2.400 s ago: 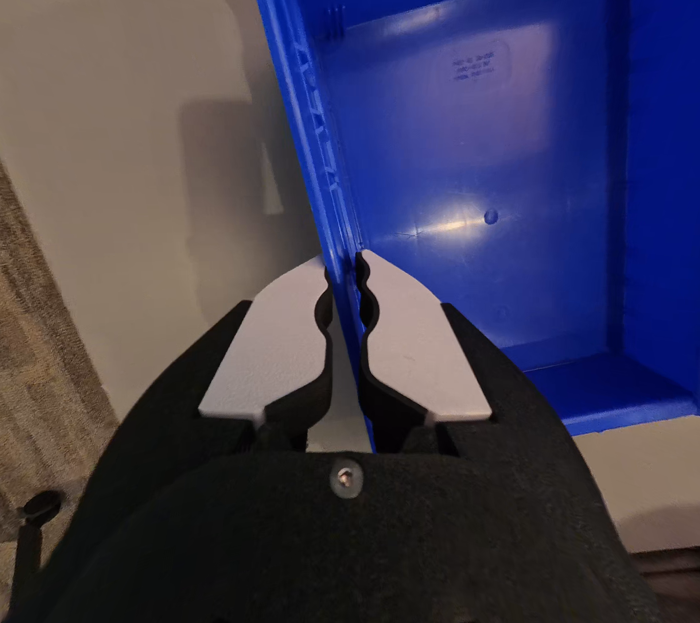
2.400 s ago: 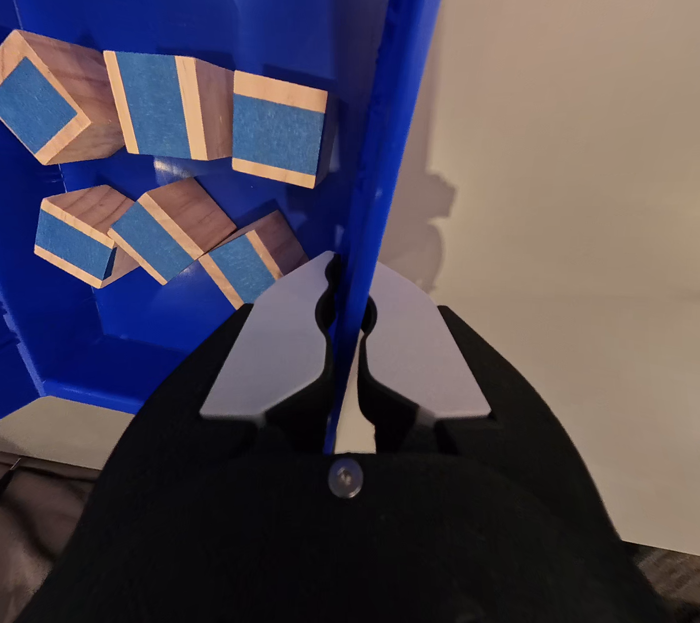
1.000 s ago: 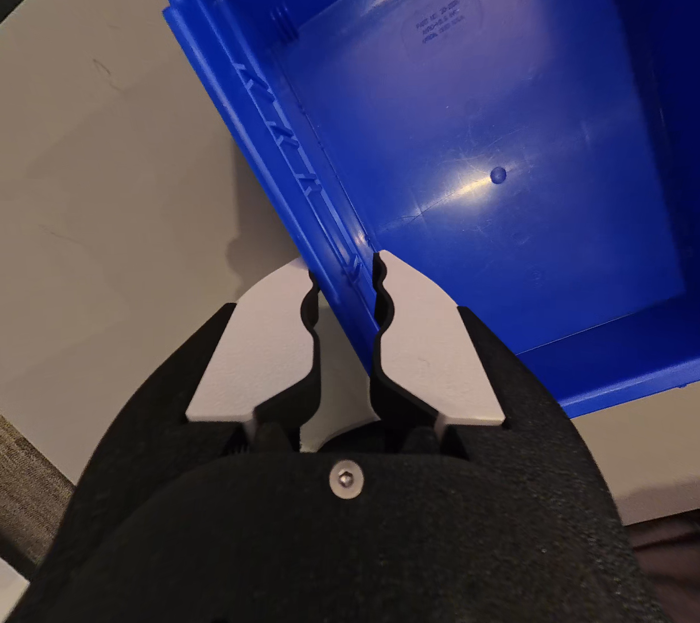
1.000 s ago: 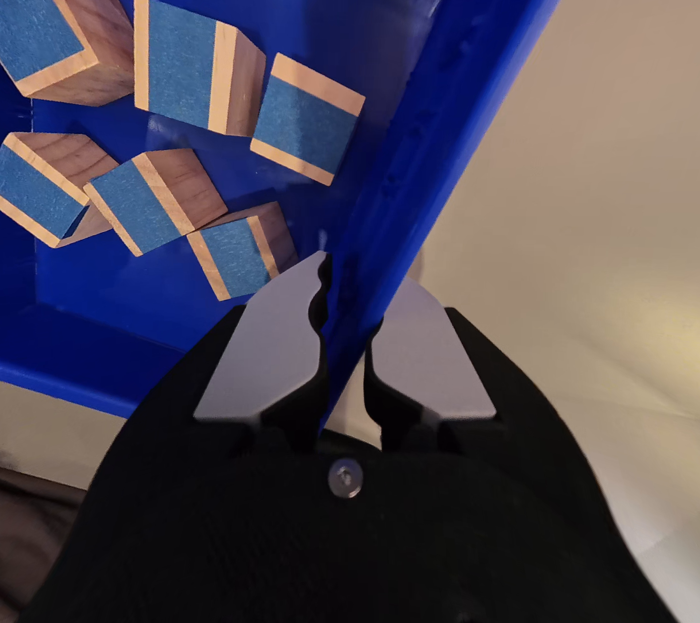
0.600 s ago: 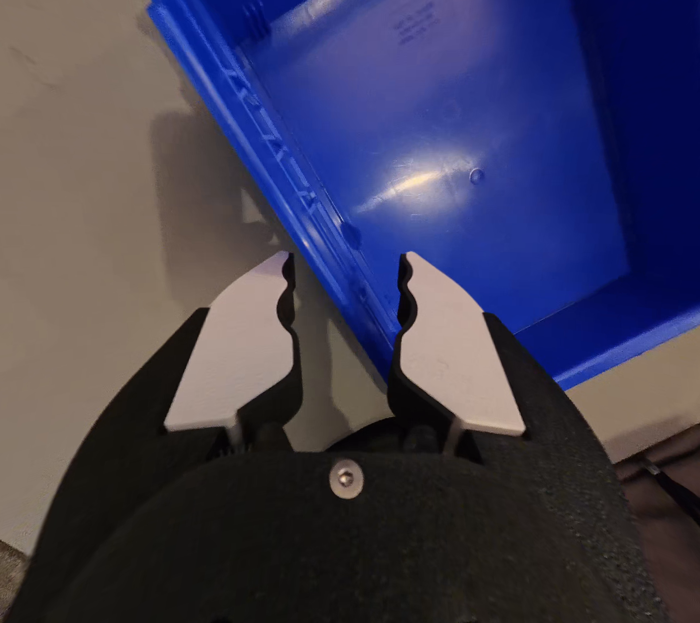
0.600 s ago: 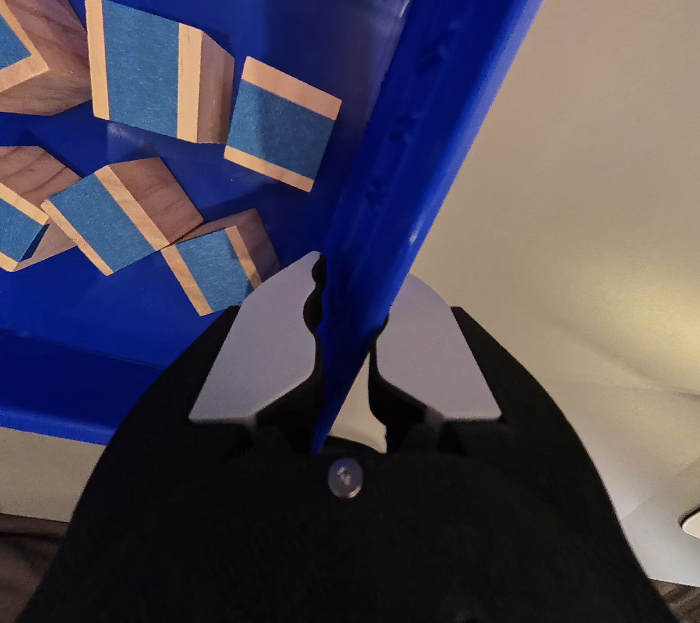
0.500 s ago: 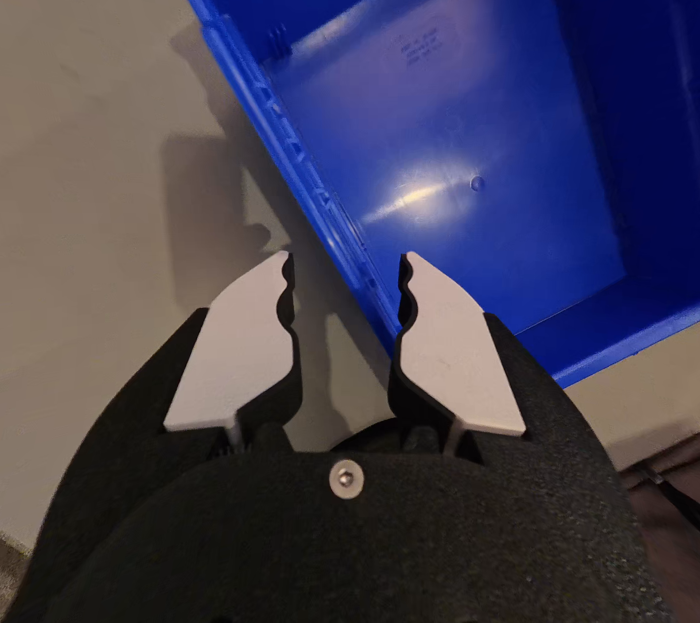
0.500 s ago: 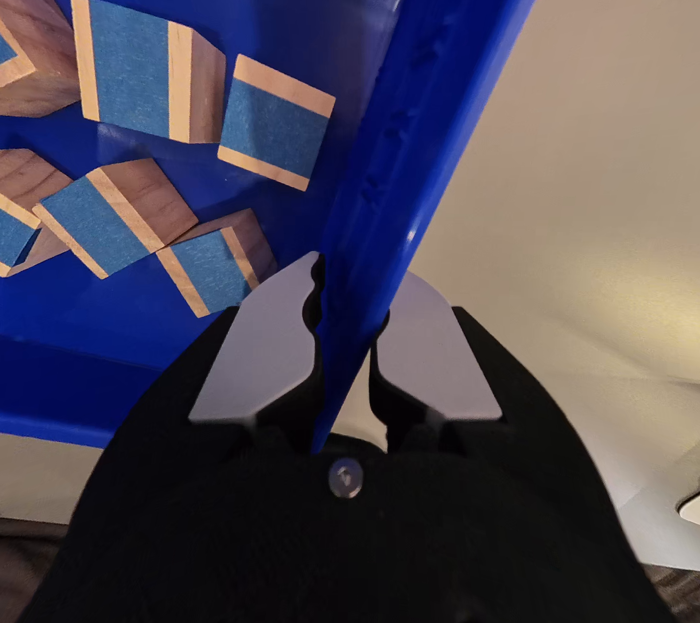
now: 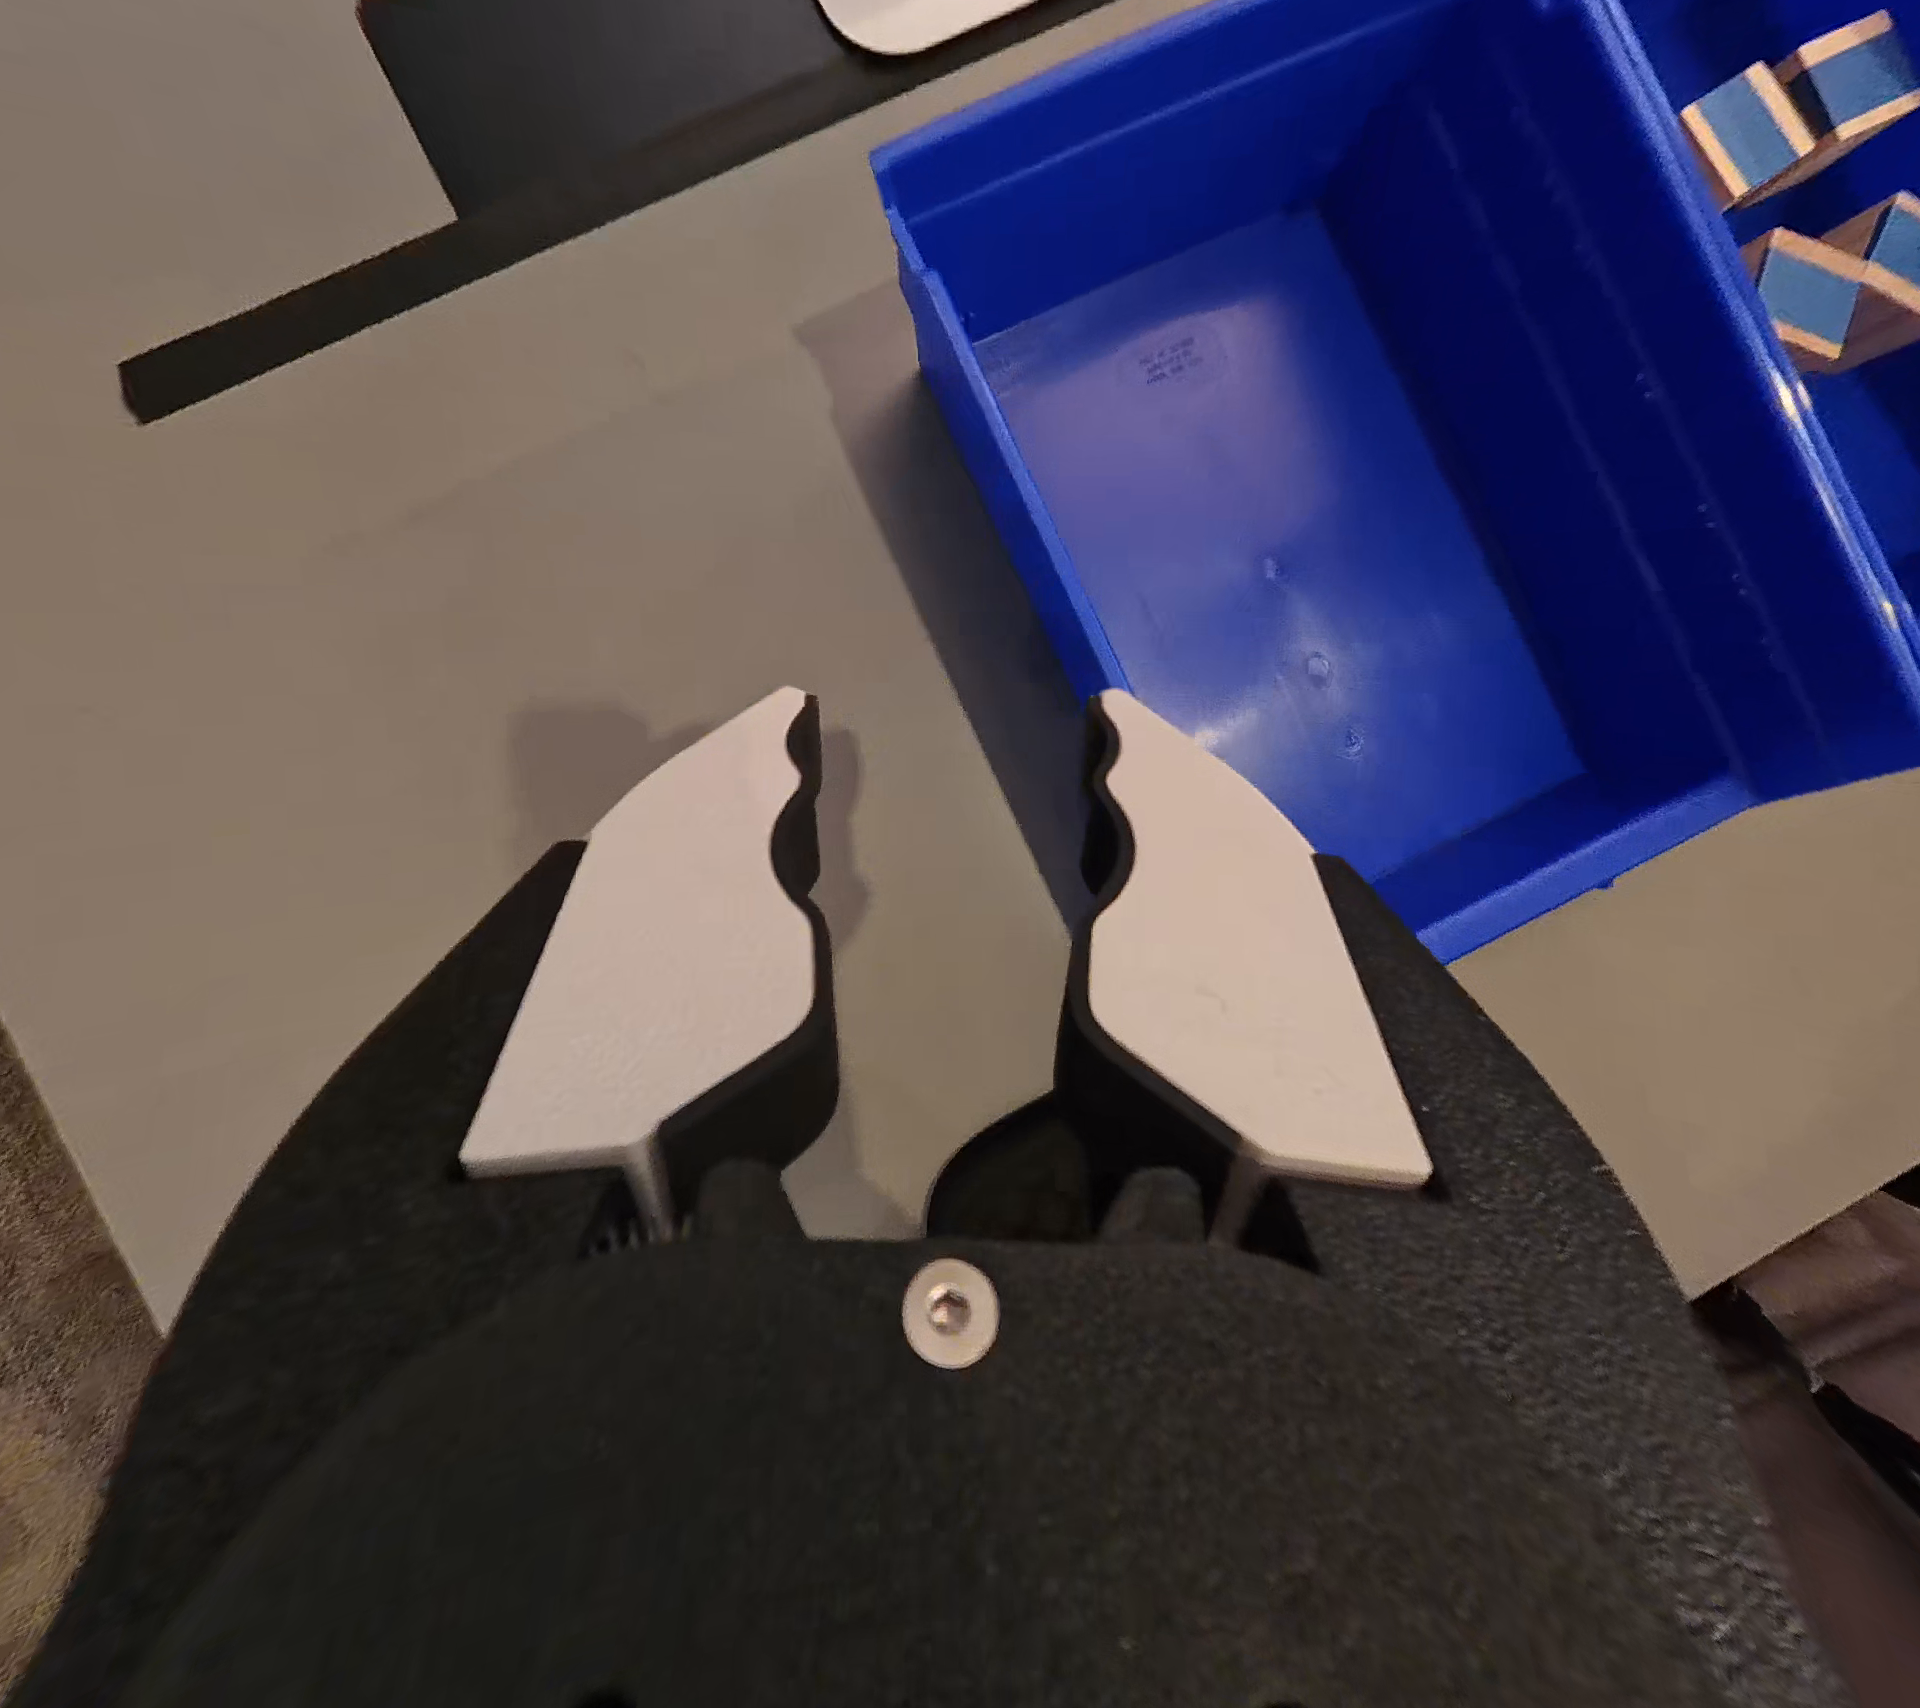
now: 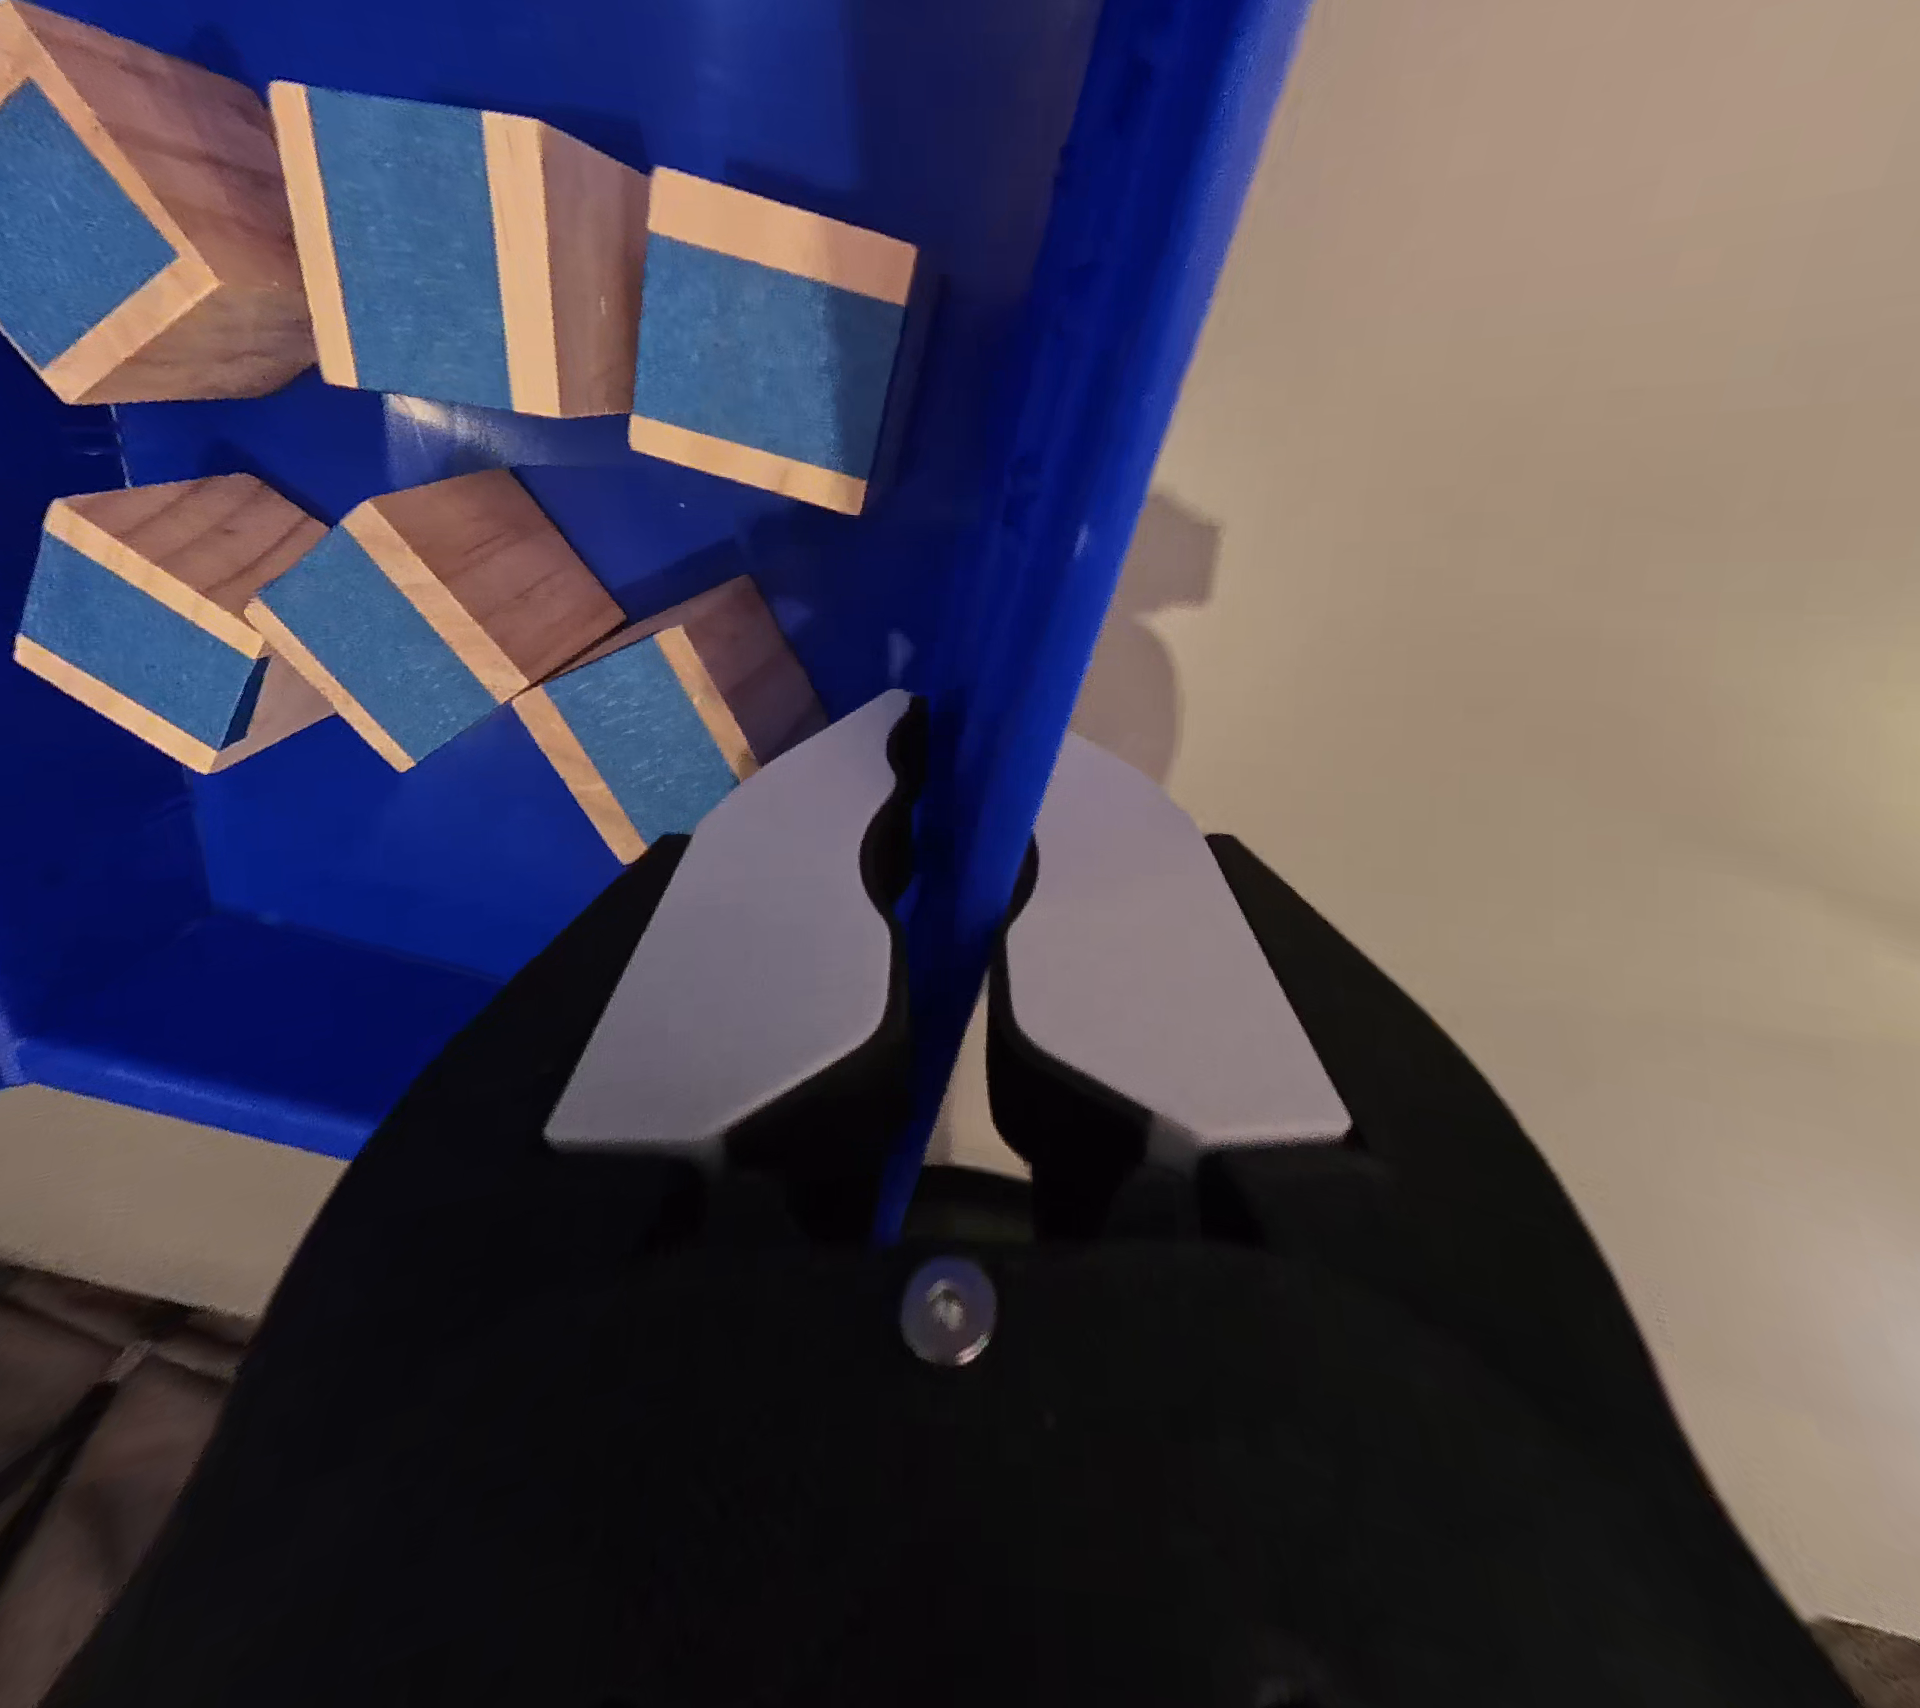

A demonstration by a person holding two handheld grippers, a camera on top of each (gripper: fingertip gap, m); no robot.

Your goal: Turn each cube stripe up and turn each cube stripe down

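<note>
Jaws: left gripper point(image 9: 951, 723) now spread, released empty bin point(image 9: 1226, 204), backed off over table point(image 9: 416, 619). Right gripper point(image 10: 971, 739) still pinching cube bin wall point(image 10: 1039, 515). Six cubes point(image 10: 774, 339) inside, stripes up; flipping likely not begun.

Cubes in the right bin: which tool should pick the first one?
Left, probably. The left tool is open and free over the table. The right tool is shut on the bin wall beside the cubes.

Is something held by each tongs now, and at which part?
The right tongs grip the blue bin with cubes by its side wall. The left tongs are open and hold nothing.
</note>
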